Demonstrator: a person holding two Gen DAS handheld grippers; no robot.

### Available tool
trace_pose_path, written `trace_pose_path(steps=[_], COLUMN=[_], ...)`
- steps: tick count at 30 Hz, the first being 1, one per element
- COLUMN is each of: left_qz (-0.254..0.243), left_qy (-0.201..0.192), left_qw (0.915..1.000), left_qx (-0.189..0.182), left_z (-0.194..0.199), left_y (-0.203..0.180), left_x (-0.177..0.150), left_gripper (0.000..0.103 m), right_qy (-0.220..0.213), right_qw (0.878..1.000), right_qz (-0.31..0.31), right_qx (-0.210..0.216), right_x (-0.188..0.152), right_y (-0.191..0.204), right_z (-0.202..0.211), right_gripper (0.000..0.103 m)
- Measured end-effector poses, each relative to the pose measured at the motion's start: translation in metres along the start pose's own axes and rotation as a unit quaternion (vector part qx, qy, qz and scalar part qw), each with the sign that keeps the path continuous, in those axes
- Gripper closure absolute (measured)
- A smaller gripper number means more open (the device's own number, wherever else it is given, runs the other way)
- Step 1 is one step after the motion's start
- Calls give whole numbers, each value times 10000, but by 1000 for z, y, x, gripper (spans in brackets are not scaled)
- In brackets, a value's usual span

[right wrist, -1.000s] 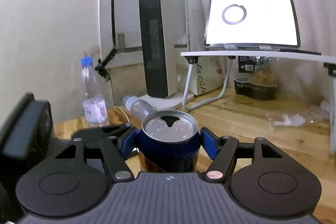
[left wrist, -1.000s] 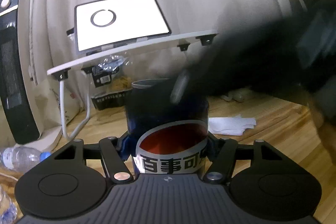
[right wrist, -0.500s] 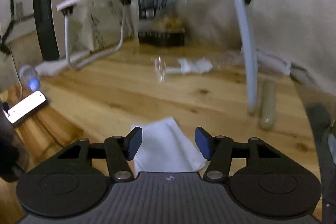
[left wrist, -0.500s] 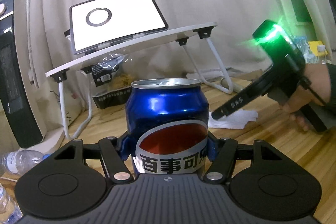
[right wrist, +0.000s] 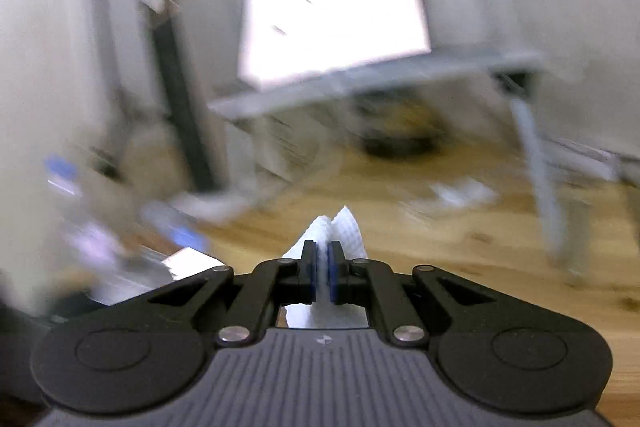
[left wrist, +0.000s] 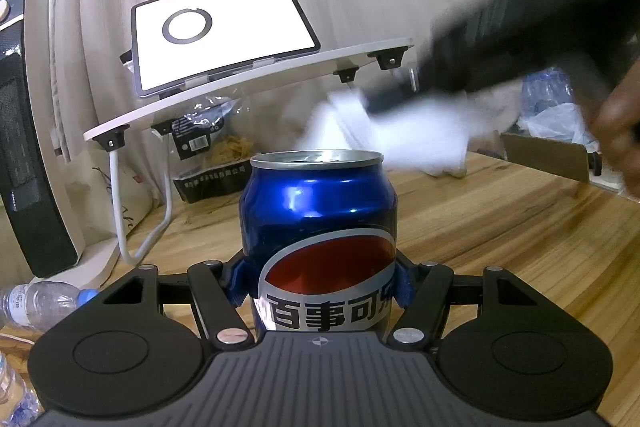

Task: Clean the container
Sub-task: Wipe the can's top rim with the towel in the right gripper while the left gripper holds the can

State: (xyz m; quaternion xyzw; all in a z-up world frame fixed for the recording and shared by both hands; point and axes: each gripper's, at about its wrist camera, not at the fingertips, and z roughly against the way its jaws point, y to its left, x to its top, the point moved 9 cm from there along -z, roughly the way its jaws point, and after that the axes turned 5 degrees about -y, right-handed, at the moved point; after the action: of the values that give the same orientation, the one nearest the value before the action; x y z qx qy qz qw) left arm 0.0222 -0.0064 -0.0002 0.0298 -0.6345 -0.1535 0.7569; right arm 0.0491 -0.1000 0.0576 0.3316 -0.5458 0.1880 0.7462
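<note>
My left gripper (left wrist: 320, 283) is shut on an upright blue Pepsi can (left wrist: 320, 227), its blue pads against the can's sides. My right gripper (right wrist: 323, 267) is shut on a white paper tissue (right wrist: 340, 231) that sticks out past the fingertips. In the left wrist view the right gripper (left wrist: 384, 95) comes in blurred from the upper right, with the tissue (left wrist: 384, 135) hanging just above and behind the can's open top. The right wrist view is motion-blurred and the can does not show in it.
A white folding lap desk (left wrist: 248, 87) with a lit tablet (left wrist: 220, 31) stands behind the can on the wooden floor (left wrist: 500, 239). A black-and-white heater (left wrist: 24, 147) is at left, a water bottle (left wrist: 44, 303) lies at lower left, and plastic bags (left wrist: 552, 107) are at right.
My right gripper closed on the tissue that lay on the floor, lifted it and swung it left toward the can's top. The left gripper kept holding the can still.
</note>
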Motion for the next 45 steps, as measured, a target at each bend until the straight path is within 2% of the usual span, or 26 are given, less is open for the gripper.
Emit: trace_pose_path(steps=[2, 5, 8, 12, 15, 19, 24, 29, 34, 41, 45], left_qz=[3, 2, 16, 86, -8, -93, -174, 45, 86, -51, 137], left_qy=[-20, -119, -104, -115, -101, -81, -161, -146, -105, -150, -100], left_qw=[10000, 9999, 9999, 9999, 9999, 9999, 9997, 9999, 9999, 9998, 9998], left_qx=[-30, -7, 0, -7, -2, -15, 8, 4, 10, -78, -97], left_z=[0, 3, 3, 3, 2, 2, 5, 4, 1, 2, 0], left_y=[-1, 0, 0, 2, -1, -4, -6, 1, 3, -3, 3], left_x=[0, 2, 2, 2, 2, 2, 3, 3, 3, 4, 3], left_gripper=[36, 36, 36, 36, 36, 36, 36, 36, 36, 36, 36], right_qy=[-31, 164, 360, 210, 217, 288, 240, 196, 326, 280, 152], right_qw=[9983, 9942, 9939, 9964, 9969, 9954, 9946, 9970, 9968, 9926, 9943], right_qz=[-147, -155, 66, 226, 123, 84, 33, 165, -8, -362, -501], right_qx=[565, 1048, 1043, 789, 746, 910, 1007, 727, 730, 1122, 933], right_x=[6, 1, -13, -12, -16, -20, -16, -10, -15, -17, -12], right_y=[30, 62, 75, 69, 63, 72, 79, 67, 62, 81, 69], right_z=[8, 4, -8, -15, -10, 0, -8, -18, -9, -9, -21], right_gripper=[94, 94, 94, 94, 94, 94, 94, 94, 94, 94, 92])
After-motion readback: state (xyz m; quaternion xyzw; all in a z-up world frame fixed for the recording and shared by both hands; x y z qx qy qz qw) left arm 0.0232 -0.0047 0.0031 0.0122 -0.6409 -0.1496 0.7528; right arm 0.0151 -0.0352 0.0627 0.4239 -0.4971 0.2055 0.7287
